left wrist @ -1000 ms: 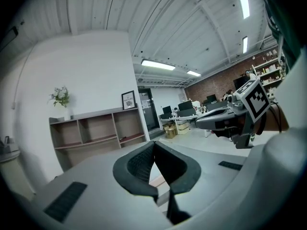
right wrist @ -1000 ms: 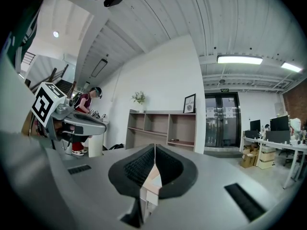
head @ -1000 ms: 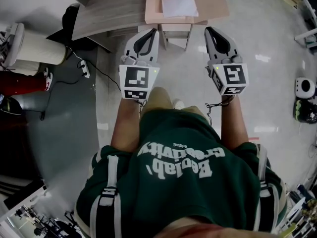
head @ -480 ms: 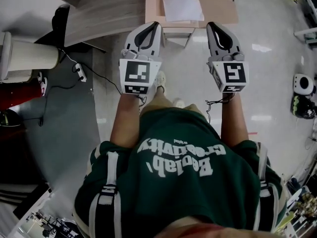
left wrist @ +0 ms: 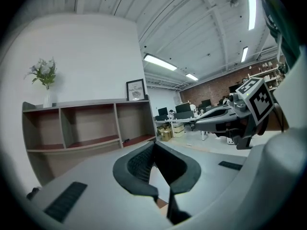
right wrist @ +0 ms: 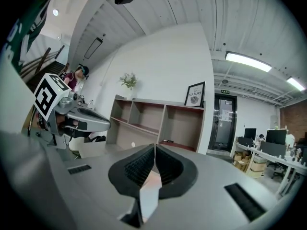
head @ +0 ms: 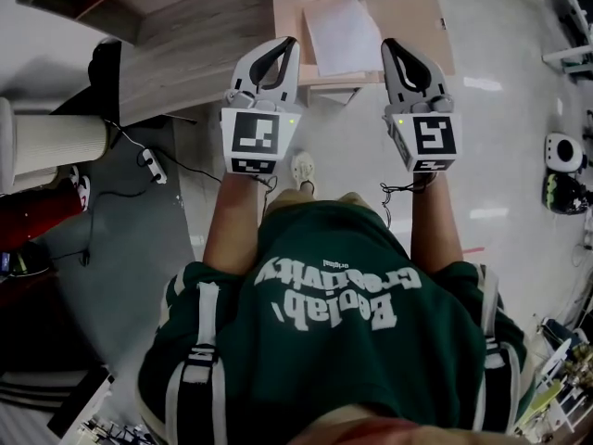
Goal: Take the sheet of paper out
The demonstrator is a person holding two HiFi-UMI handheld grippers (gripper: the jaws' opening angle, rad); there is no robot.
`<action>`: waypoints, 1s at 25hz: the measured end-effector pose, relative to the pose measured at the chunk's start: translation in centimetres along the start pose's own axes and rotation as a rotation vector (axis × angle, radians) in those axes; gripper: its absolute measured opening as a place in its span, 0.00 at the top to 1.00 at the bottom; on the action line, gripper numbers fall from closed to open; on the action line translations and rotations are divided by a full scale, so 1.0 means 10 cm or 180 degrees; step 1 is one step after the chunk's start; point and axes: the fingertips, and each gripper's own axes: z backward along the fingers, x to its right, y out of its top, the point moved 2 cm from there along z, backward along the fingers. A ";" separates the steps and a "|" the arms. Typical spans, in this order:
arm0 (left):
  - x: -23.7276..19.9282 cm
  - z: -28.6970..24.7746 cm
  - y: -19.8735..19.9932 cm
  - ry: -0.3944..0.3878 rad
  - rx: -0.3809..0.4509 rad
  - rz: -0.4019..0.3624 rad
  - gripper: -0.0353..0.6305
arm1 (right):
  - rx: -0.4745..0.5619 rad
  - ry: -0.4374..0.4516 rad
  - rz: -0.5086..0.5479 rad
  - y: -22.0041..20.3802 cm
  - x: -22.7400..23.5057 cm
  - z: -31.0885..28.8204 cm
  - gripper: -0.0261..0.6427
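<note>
A white sheet of paper (head: pixel 341 33) lies on an open pink folder (head: pixel 412 21) on a small table at the top of the head view. My left gripper (head: pixel 289 43) is held out level in front of me, its tips at the table's near left edge, shut with nothing in it. My right gripper (head: pixel 389 44) is beside it, tips just right of the sheet's near corner, also shut and empty. In the left gripper view the jaws (left wrist: pixel 153 146) meet at the tip; the right gripper view shows the same (right wrist: pixel 154 148). Neither gripper touches the paper.
A grey wooden desk (head: pixel 185 40) stands left of the small table. A white cylinder (head: pixel 46 142), a red object (head: pixel 37 221) and a cable with a power strip (head: pixel 153 165) are on the floor at left. A white device (head: pixel 561 152) sits at right. A shelf unit (left wrist: pixel 81 126) lines the wall.
The person has walked forward: the table with the paper has come closer and lower in the head view, and both shut grippers now reach its near edge.
</note>
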 end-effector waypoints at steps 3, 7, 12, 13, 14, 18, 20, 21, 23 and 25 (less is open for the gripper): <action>-0.18 -0.10 -0.02 -0.0037 0.0008 -0.0011 0.92 | -0.0026 -0.0042 -0.0003 0.01 -0.02 -0.19 0.91; -0.34 -0.22 -0.05 -0.0146 0.0042 -0.0016 0.92 | -0.0038 -0.0152 -0.0019 0.03 -0.01 -0.37 0.91; -0.44 -0.31 -0.12 -0.0253 0.0047 -0.0089 0.92 | -0.0073 -0.0207 -0.0017 0.00 -0.07 -0.52 0.91; -0.45 -0.33 -0.14 -0.0274 0.0050 -0.0106 0.92 | -0.0085 -0.0217 -0.0013 -0.01 -0.08 -0.53 0.91; -0.45 -0.34 -0.15 -0.0291 0.0055 -0.0109 0.92 | -0.0098 -0.0224 -0.0008 -0.02 -0.09 -0.53 0.91; -0.45 -0.42 -0.17 -0.0354 0.0077 -0.0072 0.92 | -0.0140 -0.0251 0.0023 -0.04 -0.06 -0.54 0.91; -0.44 -0.46 -0.17 -0.0368 0.0088 -0.0075 0.92 | -0.0170 -0.0265 0.0045 -0.05 -0.02 -0.56 0.91; -0.44 -0.48 -0.18 -0.0374 0.0088 -0.0072 0.92 | -0.0185 -0.0270 0.0054 -0.06 -0.01 -0.58 0.91; -0.44 -0.52 -0.20 -0.0384 0.0081 -0.0053 0.92 | -0.0201 -0.0274 0.0065 -0.07 0.02 -0.62 0.91; -0.45 -0.56 -0.20 -0.0386 0.0077 -0.0040 0.92 | -0.0207 -0.0262 0.0067 -0.08 0.05 -0.66 0.91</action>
